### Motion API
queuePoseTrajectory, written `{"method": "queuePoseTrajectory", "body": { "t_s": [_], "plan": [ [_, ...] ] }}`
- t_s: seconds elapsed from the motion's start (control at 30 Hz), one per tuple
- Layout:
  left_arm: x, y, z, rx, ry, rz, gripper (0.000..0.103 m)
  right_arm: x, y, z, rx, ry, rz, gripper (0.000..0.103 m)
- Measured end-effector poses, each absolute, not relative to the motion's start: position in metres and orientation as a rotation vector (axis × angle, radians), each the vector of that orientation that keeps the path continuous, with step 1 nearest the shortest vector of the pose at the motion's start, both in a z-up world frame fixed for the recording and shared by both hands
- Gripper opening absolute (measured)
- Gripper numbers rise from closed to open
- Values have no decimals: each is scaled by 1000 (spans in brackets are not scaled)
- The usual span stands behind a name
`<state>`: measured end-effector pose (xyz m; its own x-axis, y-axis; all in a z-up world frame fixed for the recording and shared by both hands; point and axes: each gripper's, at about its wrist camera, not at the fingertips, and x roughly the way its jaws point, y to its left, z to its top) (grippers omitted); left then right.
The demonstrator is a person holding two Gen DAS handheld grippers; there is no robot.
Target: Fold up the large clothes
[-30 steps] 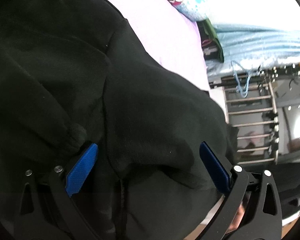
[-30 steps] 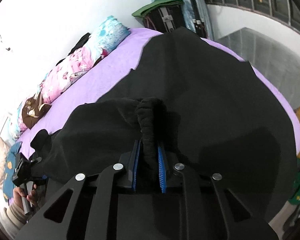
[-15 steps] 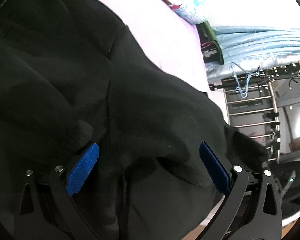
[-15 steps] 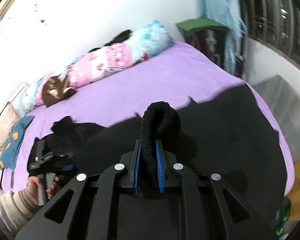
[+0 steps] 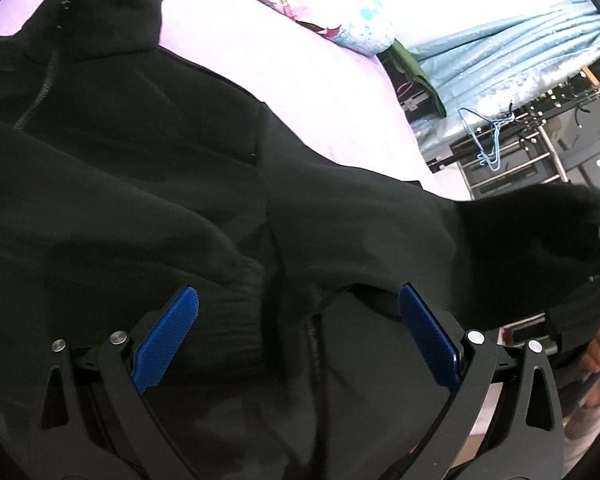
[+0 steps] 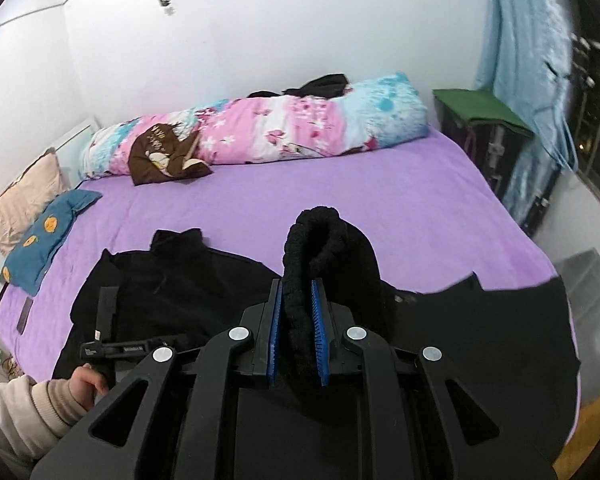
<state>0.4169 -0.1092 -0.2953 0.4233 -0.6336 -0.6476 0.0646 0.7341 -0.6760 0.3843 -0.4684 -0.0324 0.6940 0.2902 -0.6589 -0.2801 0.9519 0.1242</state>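
While a black fleece jacket [image 6: 188, 280] lies spread across the near edge of a purple bed [image 6: 340, 200], the right gripper [image 6: 297, 332] clamps its blue pads narrowly on the garment's ribbed cuff [image 6: 312, 236], lifting the sleeve clear of the bedding. Over the jacket's body, the left gripper [image 5: 296, 336] hangs with jaws spread wide, a second ribbed cuff [image 5: 236, 312] lying loose between the pads, unpinched. A floral bolster [image 6: 260, 132] runs along the bed's far edge by the wall, and a blue cushion [image 6: 48, 232] sits at its left edge. Blue curtains [image 6: 520, 60] hang beyond the right side.
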Motion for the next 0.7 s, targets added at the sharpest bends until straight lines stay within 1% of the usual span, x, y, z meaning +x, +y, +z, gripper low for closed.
{"method": "queuePoseTrajectory", "body": {
  "t_s": [0.43, 0.7],
  "plan": [
    [392, -63, -286, -572, 1014, -477, 97, 400, -372, -27, -54, 759, 389, 14],
    [372, -35, -279, -600, 1003, -454, 97, 409, -309, -24, -87, 762, 457, 14]
  ]
}}
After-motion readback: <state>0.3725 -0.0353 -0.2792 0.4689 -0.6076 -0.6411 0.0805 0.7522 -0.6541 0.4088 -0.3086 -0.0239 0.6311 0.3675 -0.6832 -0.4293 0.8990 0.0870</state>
